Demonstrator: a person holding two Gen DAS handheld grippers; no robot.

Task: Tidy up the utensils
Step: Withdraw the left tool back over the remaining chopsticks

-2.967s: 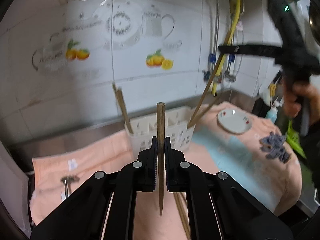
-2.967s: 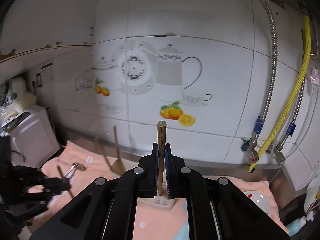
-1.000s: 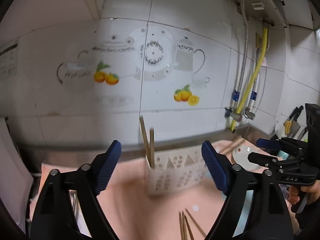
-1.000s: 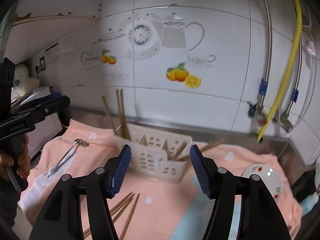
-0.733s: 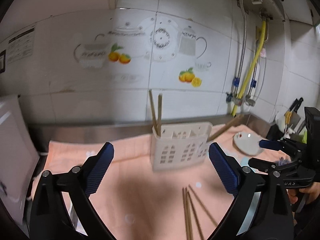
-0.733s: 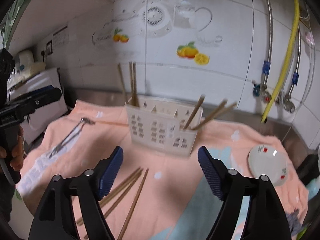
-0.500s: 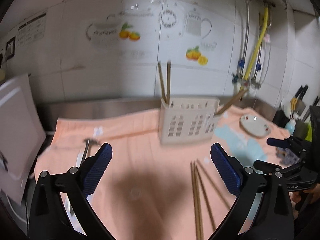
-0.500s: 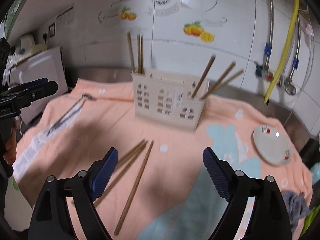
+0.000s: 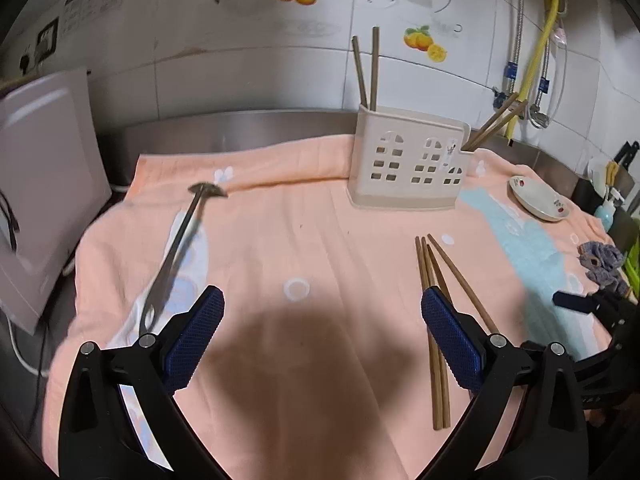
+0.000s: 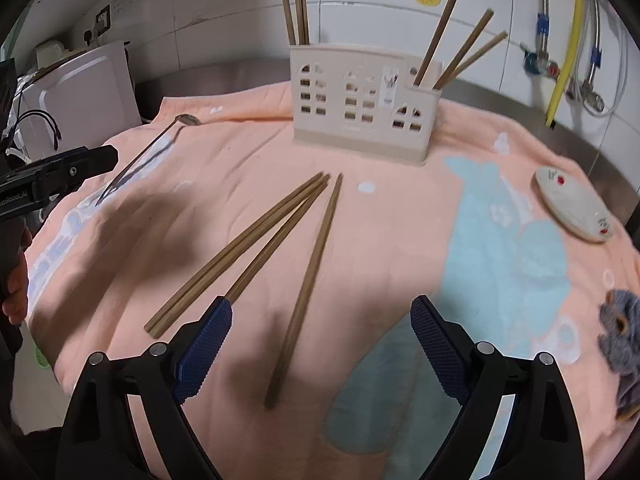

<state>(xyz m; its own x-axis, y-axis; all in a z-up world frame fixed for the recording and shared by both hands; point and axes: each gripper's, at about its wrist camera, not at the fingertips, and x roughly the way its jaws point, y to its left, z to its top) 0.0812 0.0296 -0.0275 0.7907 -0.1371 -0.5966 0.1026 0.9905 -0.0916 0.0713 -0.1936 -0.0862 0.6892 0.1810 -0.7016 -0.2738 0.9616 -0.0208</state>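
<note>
Both grippers, left gripper [image 9: 322, 334] and right gripper [image 10: 320, 346], gape empty over the towel-covered surface [image 10: 400, 240], where loose chopsticks [image 10: 308, 276], light, stiff and likely slippery, lie before the holder [image 10: 364, 100], best pinched mid-length.

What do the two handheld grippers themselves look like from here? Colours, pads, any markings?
Both match: the left gripper and right gripper have matte black angular fingers with silver pivot screws and blue dimpled pads. Seen from the side, the left one's body bears white lettering, partly cut off. No sleeves visible.
</note>
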